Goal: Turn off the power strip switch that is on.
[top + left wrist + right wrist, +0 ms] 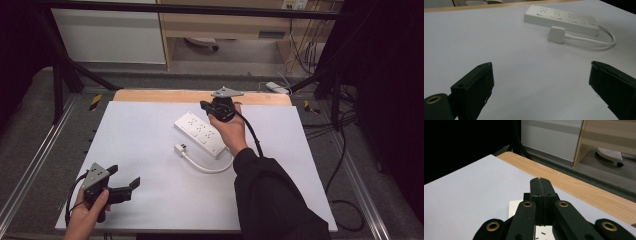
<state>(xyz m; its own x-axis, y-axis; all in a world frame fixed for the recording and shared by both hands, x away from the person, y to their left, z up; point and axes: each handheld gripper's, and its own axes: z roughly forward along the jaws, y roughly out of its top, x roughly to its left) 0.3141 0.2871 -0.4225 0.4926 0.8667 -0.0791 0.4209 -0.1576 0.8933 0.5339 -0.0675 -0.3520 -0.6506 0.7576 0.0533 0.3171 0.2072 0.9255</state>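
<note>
A white power strip (200, 133) lies slantwise in the middle of the white mat. Its white plug (179, 148) rests on the mat just in front of it, and the cable (207, 167) loops back to the strip's near end. My right gripper (204, 105) hovers over the strip's far end, jaws pressed together with nothing between them (540, 181); a corner of the strip (515, 207) shows below it. My left gripper (124, 176) rests at the front left, open and empty (541, 72). It faces the plug (556, 34) and the strip (560, 18) from a distance.
The white mat (150, 200) covers the table up to a bare wooden strip (165, 96) along the far edge. Beyond it are a cabinet, a chair base (610, 155) and a second power strip (276, 87) on the floor. Cables trail at the right (345, 165).
</note>
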